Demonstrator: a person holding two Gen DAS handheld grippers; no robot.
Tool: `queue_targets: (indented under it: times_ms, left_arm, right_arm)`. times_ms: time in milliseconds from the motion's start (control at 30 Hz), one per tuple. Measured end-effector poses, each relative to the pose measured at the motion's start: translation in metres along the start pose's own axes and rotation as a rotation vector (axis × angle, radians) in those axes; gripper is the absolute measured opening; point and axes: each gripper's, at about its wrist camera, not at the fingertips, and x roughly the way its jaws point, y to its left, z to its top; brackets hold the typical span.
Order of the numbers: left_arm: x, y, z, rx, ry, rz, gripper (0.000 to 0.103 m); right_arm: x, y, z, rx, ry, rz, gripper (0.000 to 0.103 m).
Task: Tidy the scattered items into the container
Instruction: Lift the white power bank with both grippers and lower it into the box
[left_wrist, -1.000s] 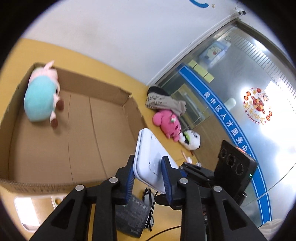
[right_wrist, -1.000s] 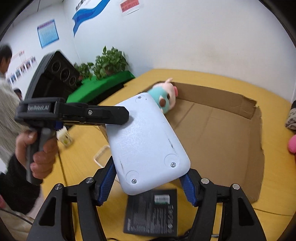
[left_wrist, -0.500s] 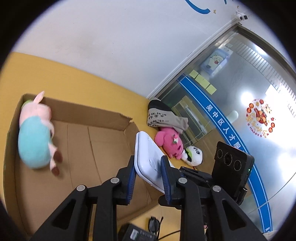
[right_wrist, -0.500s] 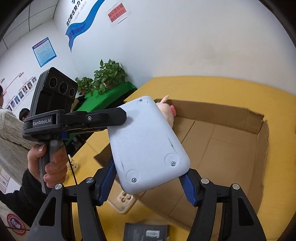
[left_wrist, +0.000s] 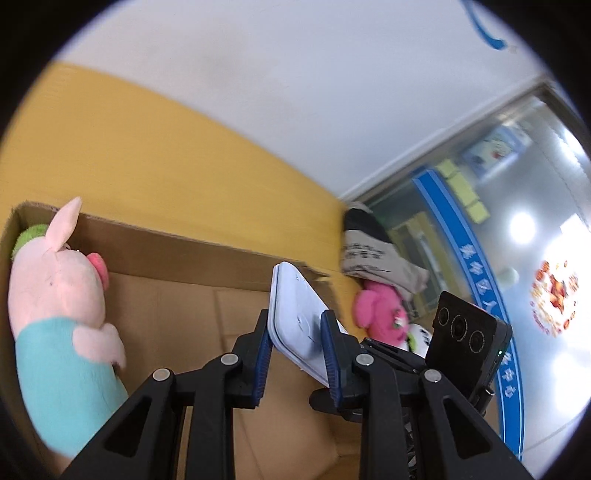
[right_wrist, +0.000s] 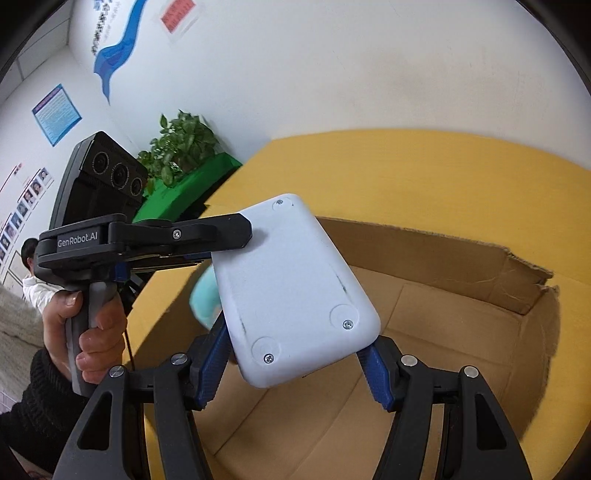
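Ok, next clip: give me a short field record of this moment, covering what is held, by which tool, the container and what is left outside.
held item: white flat device, underside with screws showing
left tool: shut on its thin edge
right tool: shut across its width
position: device is above the open cardboard box
in box: pig plush in teal
outside box: pink plush and folded cloth on the yellow table

Plush pig (left_wrist: 55, 295) inside cardboard box (left_wrist: 192, 254)

We read "GenRobot.AI" in white on the black left gripper (right_wrist: 229, 230); the wall posters (right_wrist: 56, 114) stay too blurred for us.
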Motion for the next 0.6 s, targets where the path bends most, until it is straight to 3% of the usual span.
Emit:
queue_targets:
  times_ms: [333, 467, 600]
  left_arm:
    - [0.075, 0.043, 0.01, -0.085, 0.147, 0.178, 0.025]
    - [0.089, 0.05, 0.009, -0.104, 0.171, 0.206, 0.026]
    - [0.087, 0.05, 0.008, -0.113, 0.178, 0.232, 0.028]
  right_arm:
    - [0.088, -0.084, -0.009, 0.204, 0.088, 0.058, 0.069]
    - [0.103, -0.094, -0.013, 0.227, 0.133, 0.013, 0.069]
    - [0.103, -0.092, -0.011, 0.215, 0.118, -0.011, 0.07]
